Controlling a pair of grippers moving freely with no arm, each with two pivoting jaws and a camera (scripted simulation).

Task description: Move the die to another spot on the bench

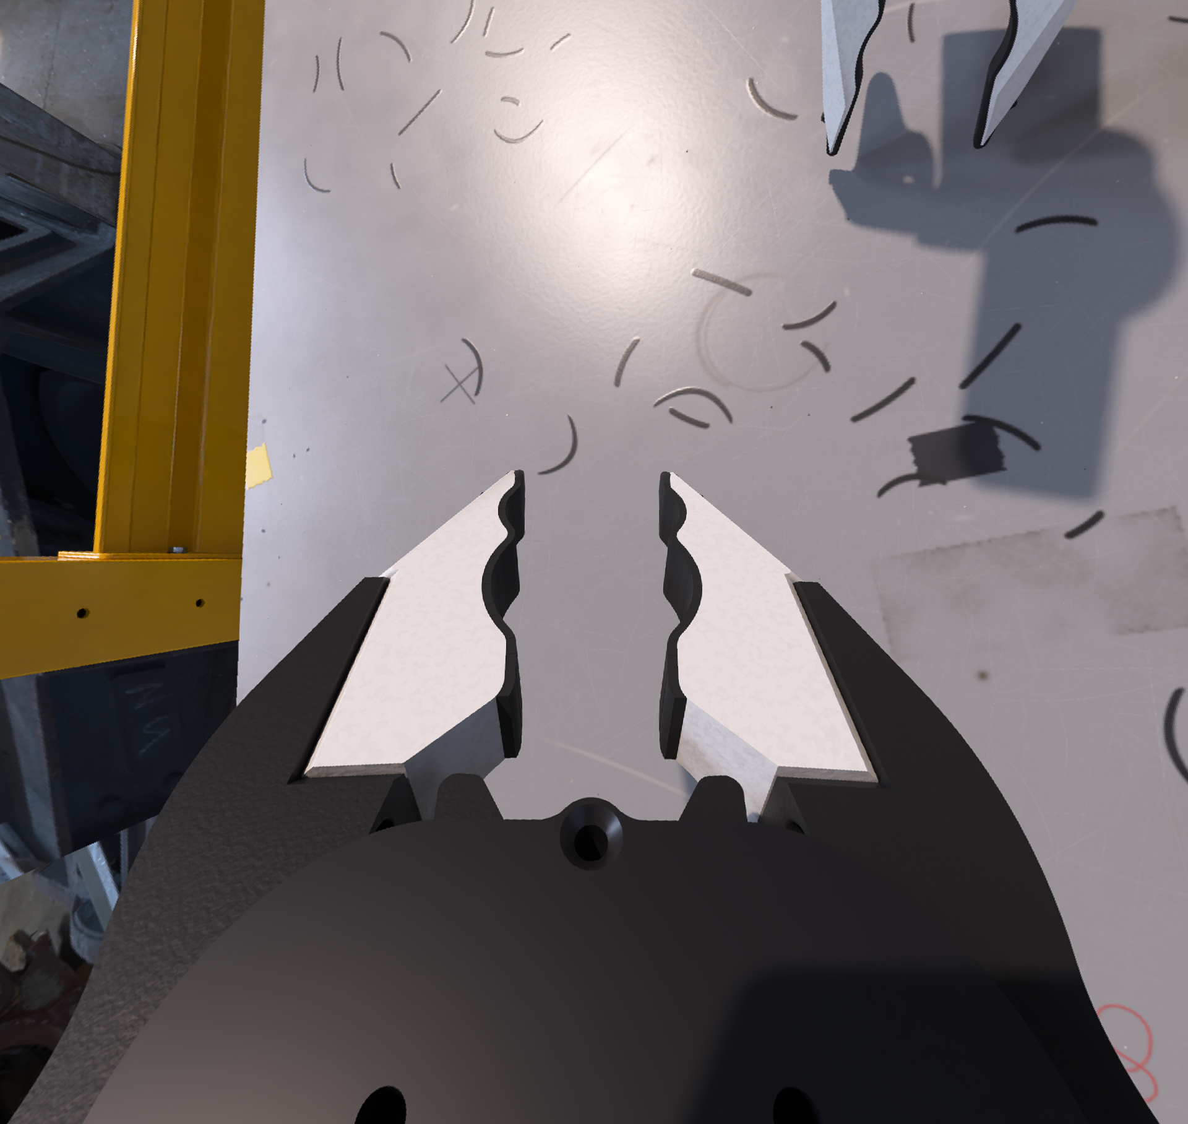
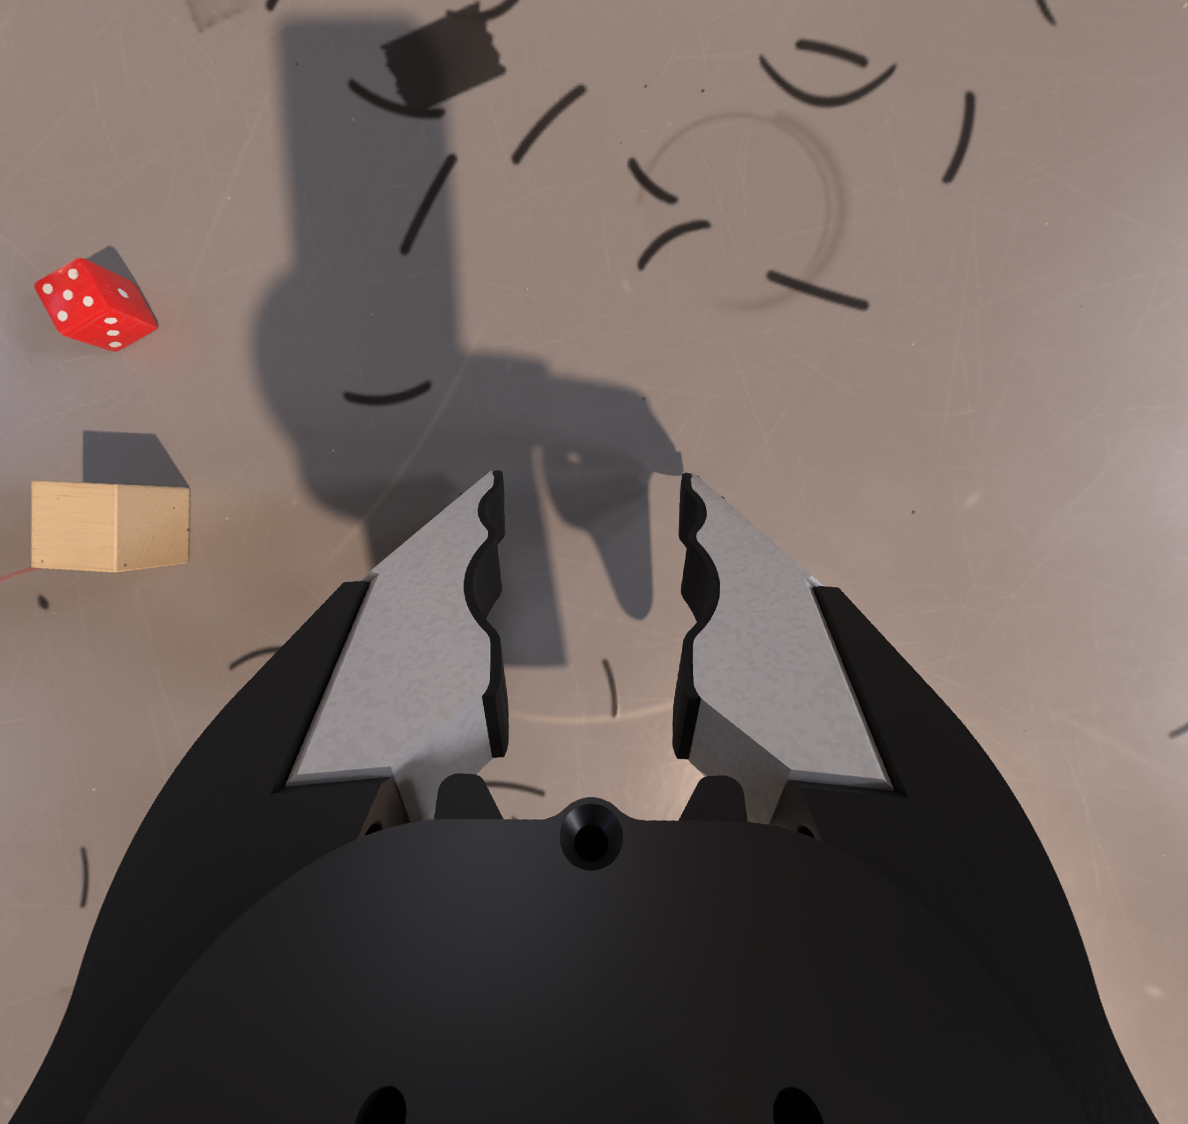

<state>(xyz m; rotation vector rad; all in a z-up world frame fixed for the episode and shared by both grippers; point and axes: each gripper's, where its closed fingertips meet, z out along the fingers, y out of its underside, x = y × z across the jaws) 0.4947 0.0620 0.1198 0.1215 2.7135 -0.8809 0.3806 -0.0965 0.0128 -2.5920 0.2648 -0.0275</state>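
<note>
A red die with white pips rests on the grey bench at the far left of the right wrist view. My right gripper is open and empty, well to the right of the die and above the bench. My left gripper is open and empty over a bare part of the bench; the die does not show in the left wrist view. The right gripper's fingers show at the top right of the left wrist view.
A light wooden block sits on the bench just below the die in the right wrist view. A black tape patch lies flat on the bench. A yellow metal frame runs along the bench's left edge.
</note>
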